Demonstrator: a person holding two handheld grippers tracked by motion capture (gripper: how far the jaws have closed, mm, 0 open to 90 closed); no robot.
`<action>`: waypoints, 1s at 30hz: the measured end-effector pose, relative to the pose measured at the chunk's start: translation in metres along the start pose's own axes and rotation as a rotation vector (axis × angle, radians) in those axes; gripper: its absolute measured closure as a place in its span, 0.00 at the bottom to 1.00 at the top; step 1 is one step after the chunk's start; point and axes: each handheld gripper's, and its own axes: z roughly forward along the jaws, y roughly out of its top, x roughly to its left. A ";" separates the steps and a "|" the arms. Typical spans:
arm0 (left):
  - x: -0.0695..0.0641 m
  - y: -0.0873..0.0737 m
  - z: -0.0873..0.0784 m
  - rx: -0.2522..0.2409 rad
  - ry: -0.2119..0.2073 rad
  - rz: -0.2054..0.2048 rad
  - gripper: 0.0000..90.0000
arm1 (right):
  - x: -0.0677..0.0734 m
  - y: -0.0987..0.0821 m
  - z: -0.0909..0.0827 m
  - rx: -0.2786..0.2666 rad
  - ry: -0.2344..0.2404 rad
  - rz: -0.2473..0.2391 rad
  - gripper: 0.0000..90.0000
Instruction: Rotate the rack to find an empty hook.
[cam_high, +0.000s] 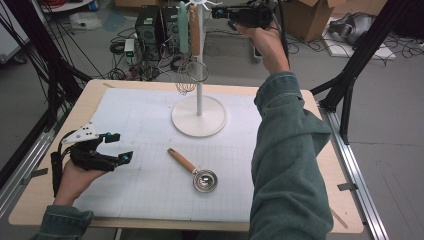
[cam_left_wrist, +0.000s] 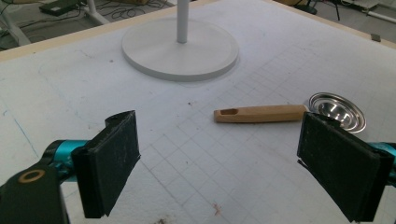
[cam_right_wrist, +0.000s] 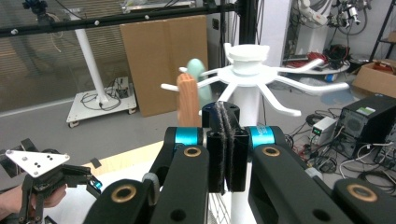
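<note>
table (cam_high: 60, 200): biggest thing here, wooden top w/ a white gridded mat (cam_high: 145, 125) over most of it. Bare wood strip all round; left gripper sits near the left edge.
rack (cam_high: 199, 116): white stand, round base at the mat's far middle, pole going up to spoked arms (cam_right_wrist: 299, 74). A whisk (cam_high: 186, 80), a wood handle (cam_right_wrist: 188, 100) and a mint-green one (cam_right_wrist: 197, 72) hang off it already.
right gripper (cam_high: 243, 14): held up high by the rack top, jaws pressed flat together w/ nothing between them.
left gripper (cam_high: 116, 147): hovers low over the mat's left side, jaws wide apart, empty.
strainer (cam_high: 195, 171): the thing left to deal w/, lying flat on the mat, near-middle, well apart from the rack base. Small metal bowl (cam_left_wrist: 337, 109) + wooden handle (cam_left_wrist: 261, 114) w/ a slot at the tip.
handling: prob light & stiff. Polished bowl looks slippery, so grab the wood handle mid-length, keeping the slot end free for a hook.
room: open mat all round the strainer, so a clean approach from the left. Tight bit is up top, spokes and hanging stuff close together.
</note>
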 end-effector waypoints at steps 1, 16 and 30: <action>0.000 0.000 0.000 -0.002 -0.001 0.003 0.15 | 0.002 0.000 0.001 0.001 0.002 -0.003 1.00; -0.002 0.002 -0.002 -0.008 -0.004 0.007 0.15 | 0.022 0.004 0.018 0.024 -0.021 -0.044 1.00; -0.003 0.004 -0.003 -0.010 -0.008 0.014 0.15 | 0.035 0.007 0.026 0.026 -0.024 -0.069 1.00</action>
